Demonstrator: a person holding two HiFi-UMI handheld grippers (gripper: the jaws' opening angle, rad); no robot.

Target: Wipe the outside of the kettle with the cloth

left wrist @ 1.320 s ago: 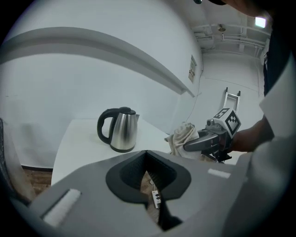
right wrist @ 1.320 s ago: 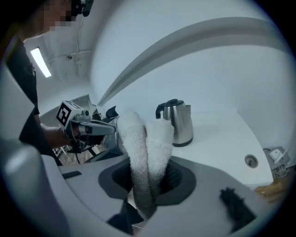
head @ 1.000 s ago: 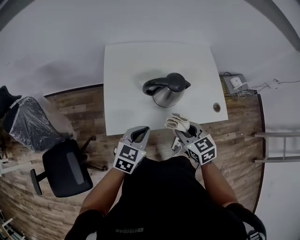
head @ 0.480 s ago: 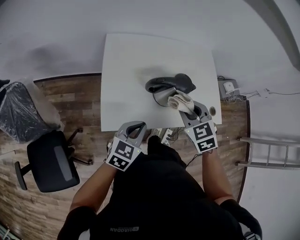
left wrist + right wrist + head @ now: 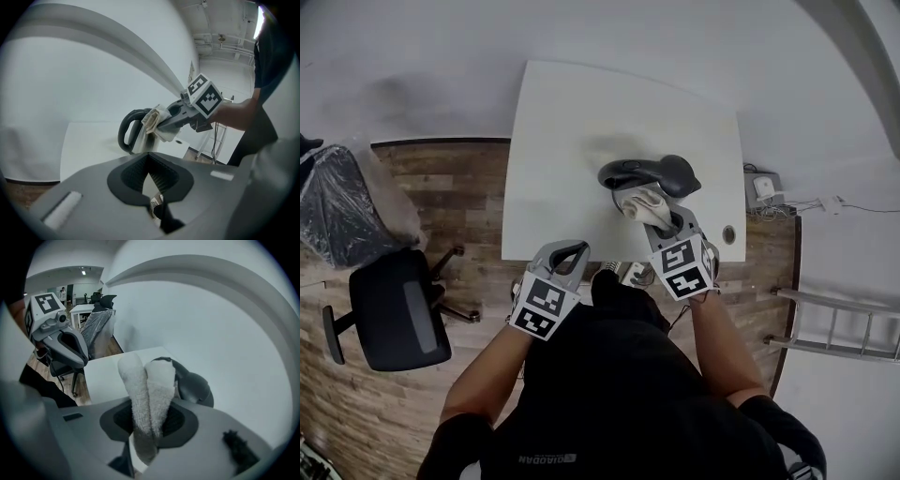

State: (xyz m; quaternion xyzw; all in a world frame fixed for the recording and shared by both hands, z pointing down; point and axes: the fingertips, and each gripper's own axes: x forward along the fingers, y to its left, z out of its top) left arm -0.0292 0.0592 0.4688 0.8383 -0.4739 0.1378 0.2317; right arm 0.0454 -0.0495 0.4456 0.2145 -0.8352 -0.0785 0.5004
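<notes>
A steel kettle [image 5: 649, 180] with a black lid and handle stands on the white table [image 5: 562, 141], right of its middle. My right gripper [image 5: 661, 220] is shut on a folded off-white cloth [image 5: 644, 202], which presses against the kettle's near side. The right gripper view shows the cloth [image 5: 147, 380] sticking up between the jaws, with the kettle [image 5: 193, 386] just behind it. My left gripper [image 5: 565, 259] hangs at the table's front edge, left of the kettle, shut on nothing. From the left gripper view I see the kettle [image 5: 132, 137] with the cloth [image 5: 154, 123] against it.
A black office chair [image 5: 394, 314] and a black bagged chair [image 5: 337, 202] stand on the wood floor at the left. A round cable hole [image 5: 730, 234] is in the table's near right corner. A socket box with cables [image 5: 764, 186] and a metal frame [image 5: 834, 323] are at the right.
My right gripper has carried the cloth forward from the table's front edge to the kettle's near side. The left gripper has stayed near the front edge.
</notes>
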